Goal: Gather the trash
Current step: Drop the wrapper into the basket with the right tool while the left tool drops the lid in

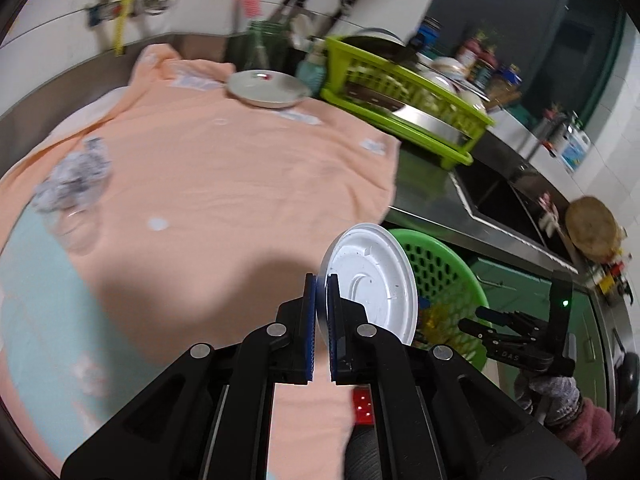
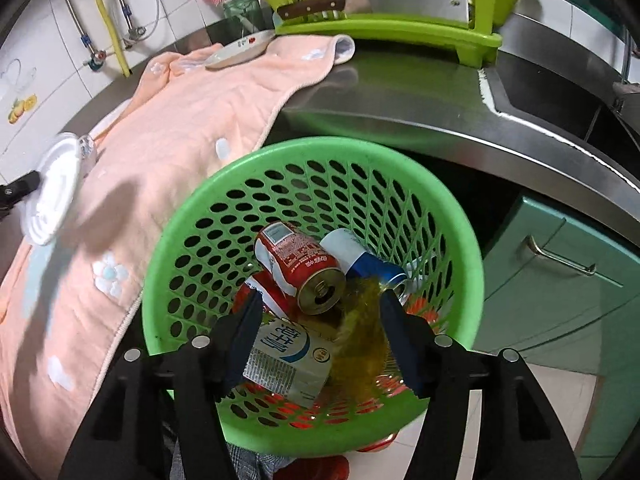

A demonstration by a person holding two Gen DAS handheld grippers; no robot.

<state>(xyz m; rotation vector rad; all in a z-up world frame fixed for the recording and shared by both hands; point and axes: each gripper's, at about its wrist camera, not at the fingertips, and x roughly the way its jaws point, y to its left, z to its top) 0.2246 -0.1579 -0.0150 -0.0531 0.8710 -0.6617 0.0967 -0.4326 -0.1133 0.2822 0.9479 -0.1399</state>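
My left gripper (image 1: pixel 322 280) is clamped on the rim of the white plastic lid (image 1: pixel 370 280), held over the towel's (image 1: pixel 224 168) edge beside the green basket (image 2: pixel 460 248). My right gripper (image 2: pixel 320 300) hangs spread apart above the basket, over cans and a carton (image 2: pixel 288 360).

My left gripper (image 1: pixel 322 280) pinches the lid (image 1: pixel 372 276) above the towel (image 1: pixel 224 168), left of the basket (image 2: pixel 460 216). My right gripper (image 2: pixel 318 304) hangs spread over the basket, where cans (image 2: pixel 304 264) lie behind a carton (image 2: pixel 288 356). The dish rack (image 2: pixel 384 28) stands behind.
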